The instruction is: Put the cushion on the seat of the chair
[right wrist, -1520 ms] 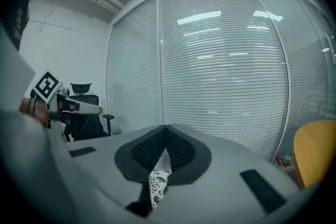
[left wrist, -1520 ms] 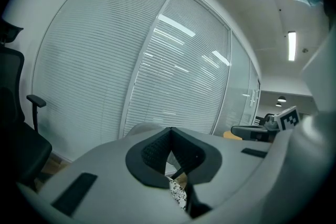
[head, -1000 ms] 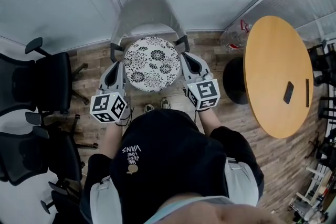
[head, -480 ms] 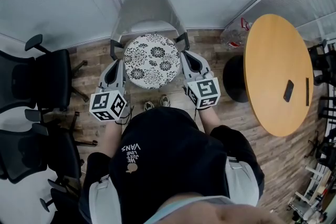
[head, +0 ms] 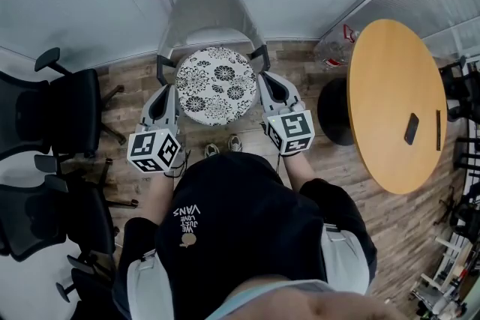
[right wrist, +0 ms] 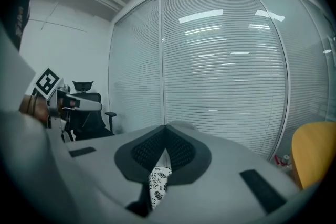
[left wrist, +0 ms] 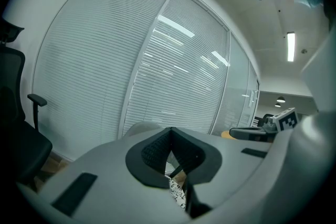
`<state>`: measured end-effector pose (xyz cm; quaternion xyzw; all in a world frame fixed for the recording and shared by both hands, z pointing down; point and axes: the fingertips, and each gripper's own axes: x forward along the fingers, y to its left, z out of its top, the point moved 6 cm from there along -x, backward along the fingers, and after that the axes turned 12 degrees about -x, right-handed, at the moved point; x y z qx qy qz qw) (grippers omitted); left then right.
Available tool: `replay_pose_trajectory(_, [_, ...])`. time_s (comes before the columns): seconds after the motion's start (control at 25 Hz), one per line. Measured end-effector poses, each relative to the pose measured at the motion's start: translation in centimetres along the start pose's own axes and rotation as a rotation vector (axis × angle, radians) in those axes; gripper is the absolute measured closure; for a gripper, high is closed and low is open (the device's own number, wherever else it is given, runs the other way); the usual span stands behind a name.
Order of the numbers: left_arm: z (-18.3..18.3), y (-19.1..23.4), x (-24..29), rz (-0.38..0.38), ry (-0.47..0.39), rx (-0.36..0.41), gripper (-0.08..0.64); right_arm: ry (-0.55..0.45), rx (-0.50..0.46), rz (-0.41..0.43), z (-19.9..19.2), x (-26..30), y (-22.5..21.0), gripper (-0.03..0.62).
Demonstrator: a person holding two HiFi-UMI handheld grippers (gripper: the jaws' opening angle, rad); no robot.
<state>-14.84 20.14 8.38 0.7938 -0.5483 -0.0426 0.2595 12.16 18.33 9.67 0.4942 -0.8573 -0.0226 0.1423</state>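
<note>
Round cushion [head: 215,85], white with black floral print, lying flat on seat of grey chair [head: 212,11], between its armrests. Flanked by left gripper [left wrist: 169,130] and right gripper [right wrist: 166,127], one at each side edge. Both closed, pads meeting at tips. Cushion print visible in gap beneath tips; grip on it not discernible.

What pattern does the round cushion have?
Black flowers on white; the cushion shows best in the head view.
</note>
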Motion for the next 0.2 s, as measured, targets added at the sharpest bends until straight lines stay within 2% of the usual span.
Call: replay_pose_trajectory(0.2, [0.09,0.07,-0.18,0.004,-0.003,0.000,0.549,-0.003,-0.002,0.000,0.09,-0.01,0.07,0.575])
